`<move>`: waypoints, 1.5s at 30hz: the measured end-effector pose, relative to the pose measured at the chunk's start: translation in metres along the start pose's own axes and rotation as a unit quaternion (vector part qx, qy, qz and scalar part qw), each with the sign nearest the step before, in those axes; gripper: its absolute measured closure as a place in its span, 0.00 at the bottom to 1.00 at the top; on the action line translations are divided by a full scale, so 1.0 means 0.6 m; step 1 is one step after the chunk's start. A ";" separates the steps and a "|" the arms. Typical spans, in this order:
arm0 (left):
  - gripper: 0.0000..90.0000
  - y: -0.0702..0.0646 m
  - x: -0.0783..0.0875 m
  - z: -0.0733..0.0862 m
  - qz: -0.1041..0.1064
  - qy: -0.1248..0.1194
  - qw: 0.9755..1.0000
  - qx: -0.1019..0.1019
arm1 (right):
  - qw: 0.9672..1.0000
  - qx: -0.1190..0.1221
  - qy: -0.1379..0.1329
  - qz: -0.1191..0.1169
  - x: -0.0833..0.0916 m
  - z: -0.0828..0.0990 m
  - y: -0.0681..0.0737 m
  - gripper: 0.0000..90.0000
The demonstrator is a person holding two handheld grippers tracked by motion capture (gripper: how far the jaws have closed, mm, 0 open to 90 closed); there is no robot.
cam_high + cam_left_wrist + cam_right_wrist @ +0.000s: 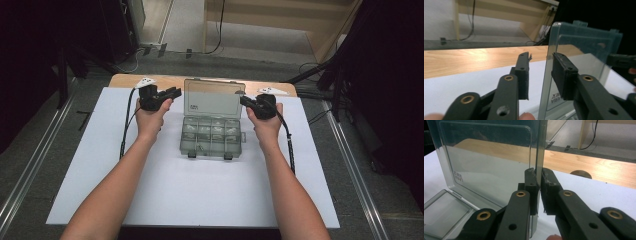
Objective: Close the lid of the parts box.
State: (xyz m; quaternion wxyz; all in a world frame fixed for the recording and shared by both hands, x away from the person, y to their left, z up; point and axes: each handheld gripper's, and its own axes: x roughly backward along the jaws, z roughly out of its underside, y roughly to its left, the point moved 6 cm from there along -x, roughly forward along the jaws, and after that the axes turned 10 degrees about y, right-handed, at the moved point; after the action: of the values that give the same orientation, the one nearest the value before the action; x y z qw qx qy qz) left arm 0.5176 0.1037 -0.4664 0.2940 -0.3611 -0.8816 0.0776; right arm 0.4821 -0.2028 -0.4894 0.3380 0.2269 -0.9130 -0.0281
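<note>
The right gripper's (539, 192) fingers (531, 187) are pinched on the right edge of the lid (486, 162), one pad on each face of the clear plastic. The left gripper's (540, 75) fingers (522, 75) stand apart: the lid's left edge runs between them, close against the right pad and clear of the left one, so they grip nothing. The lid is smoky and see-through, standing upright, with a small printed label low down. It belongs to a compartment box (212, 135) lying on the white sheet (165, 190) between the two grippers, its tray of small cells just below and nearer the person than the fingertips.
</note>
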 end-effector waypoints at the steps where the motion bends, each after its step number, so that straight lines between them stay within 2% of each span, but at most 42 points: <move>1: 0.86 0.003 -0.001 -0.001 -0.002 0.001 1.000 0.006 | 1.000 0.001 -0.002 0.001 0.000 0.000 0.000 0.95; 3: 1.00 0.008 -0.008 -0.001 0.007 0.013 1.000 0.018 | 1.000 0.002 -0.005 0.002 0.000 0.001 0.000 0.95; 4: 1.00 0.009 -0.014 -0.002 0.010 0.019 0.999 0.026 | 1.000 0.003 -0.006 0.002 0.000 0.002 0.000 0.95; 11: 1.00 0.006 -0.043 -0.012 0.012 0.043 0.998 0.033 | 1.000 0.016 -0.020 0.002 0.003 0.007 0.002 0.95; 13: 1.00 0.004 -0.049 -0.015 0.028 0.050 0.998 0.037 | 1.000 0.020 -0.023 0.001 0.004 0.008 0.002 0.95; 14: 1.00 0.003 -0.052 -0.016 0.029 0.054 0.997 0.036 | 0.999 0.022 -0.024 0.002 0.005 0.009 0.002 0.95; 18: 1.00 0.002 -0.054 -0.019 0.034 0.054 0.997 0.040 | 0.999 0.029 -0.028 0.006 0.008 0.012 0.003 0.94; 20: 1.00 0.003 -0.054 -0.019 0.030 0.054 0.997 0.037 | 0.999 0.035 -0.032 0.003 0.010 0.014 0.003 0.94; 25: 1.00 0.001 -0.056 -0.021 0.040 0.052 0.997 0.043 | 0.998 0.043 -0.039 -0.005 0.012 0.015 0.004 0.95; 35: 1.00 -0.007 -0.053 -0.019 0.045 0.058 0.997 0.031 | 0.999 0.036 -0.034 -0.005 0.012 0.015 0.003 0.93; 40: 1.00 -0.010 -0.047 -0.019 0.050 0.057 0.997 0.021 | 0.999 0.023 -0.026 -0.006 0.014 0.019 0.000 0.80; 45: 1.00 -0.014 -0.042 -0.016 0.047 0.055 0.997 0.010 | 0.999 0.008 -0.028 -0.015 0.023 0.027 -0.002 0.61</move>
State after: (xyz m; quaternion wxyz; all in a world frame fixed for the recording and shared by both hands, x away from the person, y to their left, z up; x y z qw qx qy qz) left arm 0.5326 0.0797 -0.4671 0.3415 -0.4030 -0.8453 0.0798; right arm 0.4631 -0.2113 -0.4940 0.3104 0.2422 -0.9187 -0.0318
